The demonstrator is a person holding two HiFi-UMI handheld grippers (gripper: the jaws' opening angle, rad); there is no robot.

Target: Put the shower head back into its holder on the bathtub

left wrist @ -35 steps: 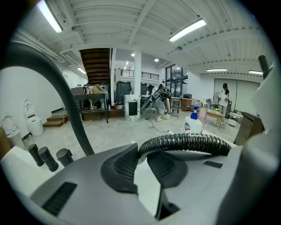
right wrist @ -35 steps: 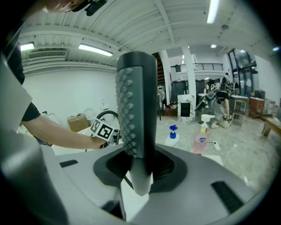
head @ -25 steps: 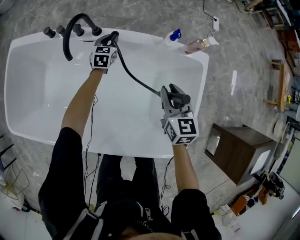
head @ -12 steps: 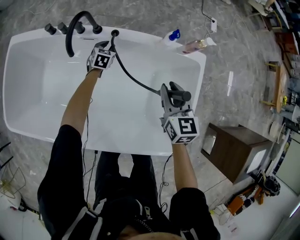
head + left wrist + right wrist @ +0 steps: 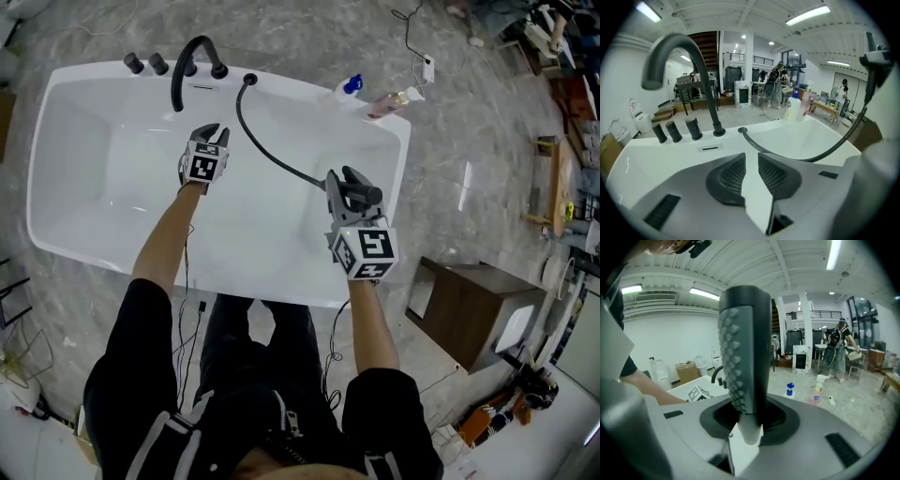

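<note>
Upper left: black spout (image 5: 192, 58) and knobs (image 5: 145, 64) are mounted on the back rim. The left gripper (image 5: 215, 134) is hung over the basin just below the spout. Its jaws are narrow, have just been opening slightly, and nothing is between them.

The holder (image 5: 249, 81) is taken to be the black socket on the rim just right of the spout. Only the hose (image 5: 281, 167) is fed through it.

Centre-right: the shower head (image 5: 362, 194) is clamped by its handle in the right gripper (image 5: 341, 181), over the basin and well apart from the holder.

Progress, as judged: head in hand. Carry to the socket and seating are not yet done.

Surface: white glossy bathtub (image 5: 103, 178), basin bare. Two bottles (image 5: 349, 86) are stood on the floor (image 5: 281, 28) just beyond the upper-right rim. The floor is grey and marbled, with a wooden cabinet (image 5: 473, 305) at lower right. An open hall with people far back is seen in the gripper views.
</note>
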